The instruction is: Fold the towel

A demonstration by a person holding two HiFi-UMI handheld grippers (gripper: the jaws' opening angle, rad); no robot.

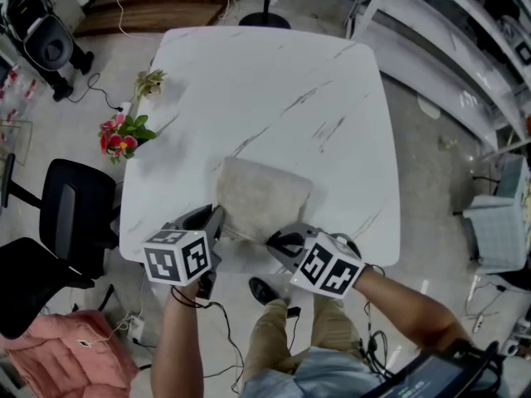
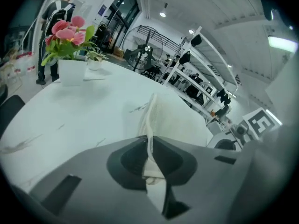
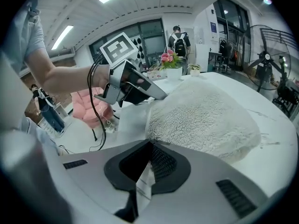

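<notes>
A cream fleecy towel (image 1: 261,196) lies folded on the white marble table (image 1: 274,89), close to the near edge. My left gripper (image 1: 217,219) is at its near left corner, shut on the towel's edge (image 2: 150,125), which stands up between the pads. My right gripper (image 1: 279,240) is at the near right corner. It is shut on a white label (image 3: 144,181) at the towel's (image 3: 205,111) corner. The right gripper view shows the left gripper (image 3: 154,93) touching the towel's far side.
A pot of pink flowers (image 1: 120,135) and a small plant (image 1: 149,81) stand at the table's left edge. Black chairs (image 1: 75,214) and a pink cushion (image 1: 58,355) sit left of the table, shelving (image 1: 465,31) to the right. A person (image 2: 58,13) stands beyond.
</notes>
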